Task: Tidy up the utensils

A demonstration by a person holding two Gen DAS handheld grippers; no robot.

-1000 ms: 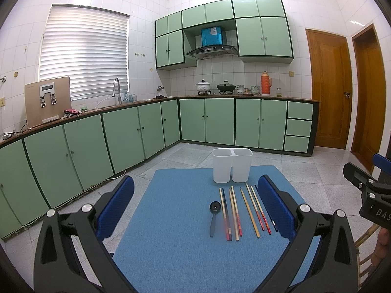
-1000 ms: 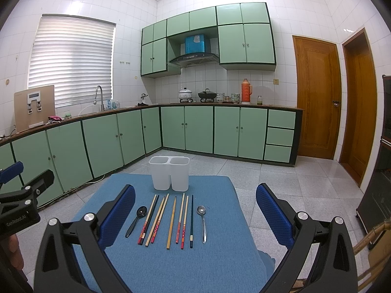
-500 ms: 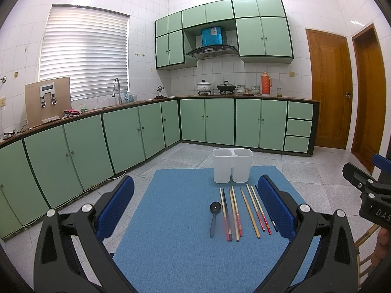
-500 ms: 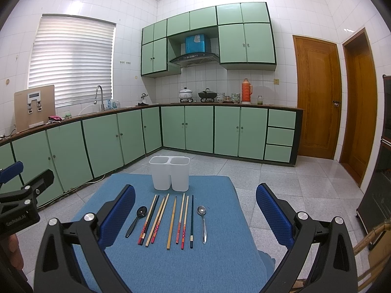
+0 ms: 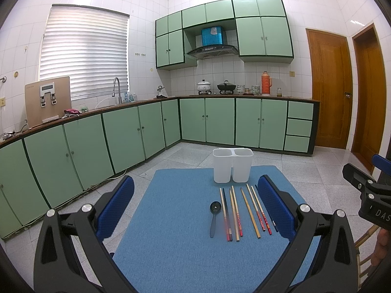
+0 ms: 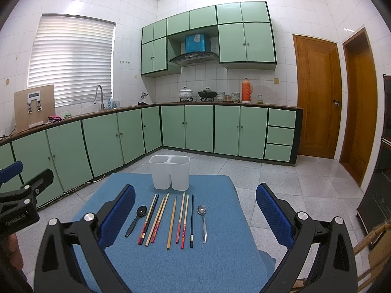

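A white two-compartment holder [image 6: 169, 172] [image 5: 232, 165] stands empty at the far end of a blue-covered table [image 6: 220, 256] [image 5: 176, 256]. In front of it lie several chopsticks [image 6: 168, 221] [image 5: 244, 211] in a row, with a black spoon [image 6: 136, 219] [image 5: 214, 217] on their left and a metal spoon [image 6: 203, 222] on their right. My left gripper [image 5: 195, 195] hovers open above the near part of the table, nothing between its fingers. My right gripper [image 6: 195, 199] is likewise open and empty, above the utensil row. Each gripper shows at the edge of the other's view.
Green kitchen cabinets [image 6: 195, 129] line the left and far walls, tiled floor between them and the table. Two wooden doors [image 6: 315, 97] are at the right. A dark cabinet [image 6: 381, 171] and a bamboo chair [image 6: 371, 234] stand close on the right.
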